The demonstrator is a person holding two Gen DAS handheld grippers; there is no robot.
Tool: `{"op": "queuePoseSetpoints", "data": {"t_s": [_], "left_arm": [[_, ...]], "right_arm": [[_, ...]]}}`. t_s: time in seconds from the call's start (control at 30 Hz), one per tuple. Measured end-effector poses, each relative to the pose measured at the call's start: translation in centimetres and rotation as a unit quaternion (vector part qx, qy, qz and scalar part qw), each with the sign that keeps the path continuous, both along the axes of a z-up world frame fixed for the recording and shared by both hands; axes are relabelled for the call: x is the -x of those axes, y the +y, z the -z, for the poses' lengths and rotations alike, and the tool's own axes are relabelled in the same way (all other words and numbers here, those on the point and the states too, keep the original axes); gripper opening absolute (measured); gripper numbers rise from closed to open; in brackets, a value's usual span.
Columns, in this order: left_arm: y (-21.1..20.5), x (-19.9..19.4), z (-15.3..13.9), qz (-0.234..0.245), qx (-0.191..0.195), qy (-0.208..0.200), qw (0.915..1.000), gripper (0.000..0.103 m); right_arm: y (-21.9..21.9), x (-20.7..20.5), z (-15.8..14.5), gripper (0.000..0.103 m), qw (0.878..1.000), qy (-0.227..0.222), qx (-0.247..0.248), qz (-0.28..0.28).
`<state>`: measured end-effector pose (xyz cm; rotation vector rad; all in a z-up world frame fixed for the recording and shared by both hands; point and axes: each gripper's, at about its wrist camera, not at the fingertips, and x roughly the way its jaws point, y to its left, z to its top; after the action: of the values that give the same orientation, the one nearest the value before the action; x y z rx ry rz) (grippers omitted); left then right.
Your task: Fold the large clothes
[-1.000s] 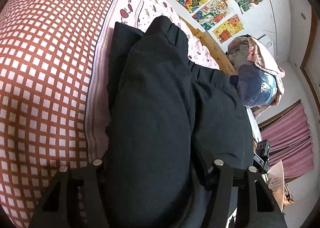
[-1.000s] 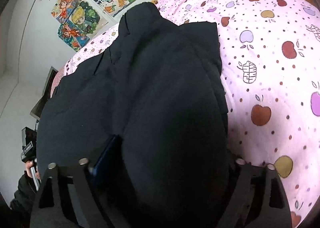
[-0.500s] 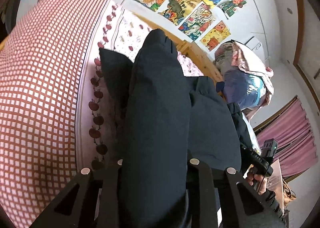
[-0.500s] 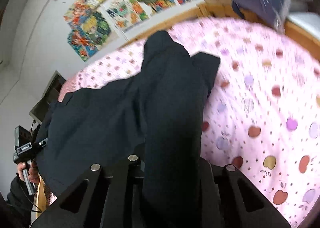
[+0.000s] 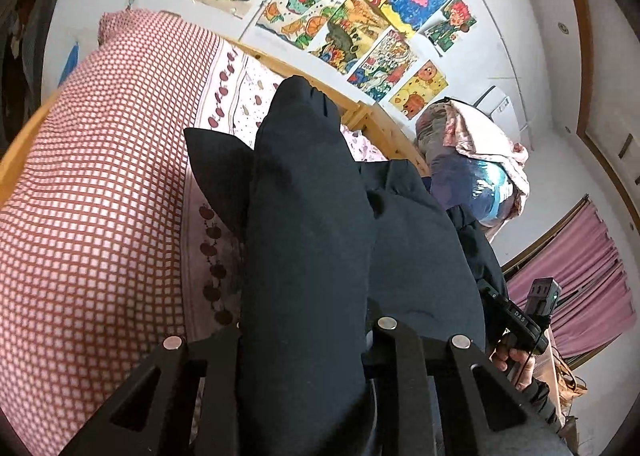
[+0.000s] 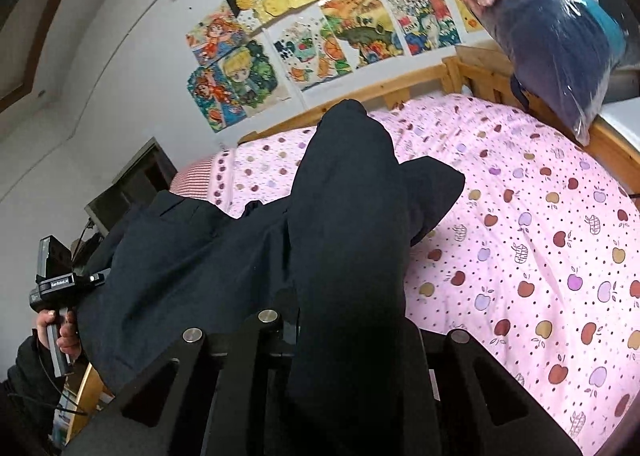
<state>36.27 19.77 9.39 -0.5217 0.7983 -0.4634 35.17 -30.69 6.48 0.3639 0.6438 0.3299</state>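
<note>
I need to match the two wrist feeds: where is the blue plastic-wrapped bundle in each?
Left wrist: blue bundle sits right of centre, past the dark garment.
Right wrist: it fills the top right corner.
Shared landmark: the wall drawings.

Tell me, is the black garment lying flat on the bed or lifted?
Partly lifted: the left tool and right tool each clamp the black garment, while its far end rests on the pink bedcover.

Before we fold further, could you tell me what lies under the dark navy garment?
Under the dark navy garment lies the pink apple-print bedsheet; the red-checked quilt sits beside it. Whatever the cloth covers directly cannot be seen.
</note>
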Motion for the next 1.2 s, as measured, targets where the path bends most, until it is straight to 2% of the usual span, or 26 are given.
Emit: {"op": "queuePoseSetpoints", "data": {"t_s": [0.33,0.57,0.7,0.83,1.03,1.2], "left_arm": [[0.8,4.8,-1.3,-0.005,0.002,-0.018,0.9998,0.023],[-0.5,6.2,-0.3,0.002,0.003,-0.016,0.9999,0.023],[-1.1,6.2,1.7,-0.001,0.002,-0.004,1.0,0.023],[-1.5,6.0,4.0,-0.007,-0.01,0.011,0.9999,0.023],[-1.2,6.0,5.2,-0.009,-0.007,0.014,0.9998,0.023],[-1.4,6.0,6.1,-0.022,-0.022,0.026,0.9992,0.027]], "right_arm": [[1.3,3.4,-2.3,0.015,1.0,-0.022,0.007,-0.017],[0.5,5.8,-2.5,0.015,1.0,-0.025,0.009,-0.011],[0.0,6.2,-1.5,0.015,1.0,-0.017,0.012,-0.001],[0.0,5.8,0.8,0.015,1.0,0.003,0.029,0.012],[-0.4,5.6,2.9,0.015,0.999,0.022,0.035,0.023],[-0.9,5.3,3.8,0.016,0.998,0.035,0.035,0.029]]}}
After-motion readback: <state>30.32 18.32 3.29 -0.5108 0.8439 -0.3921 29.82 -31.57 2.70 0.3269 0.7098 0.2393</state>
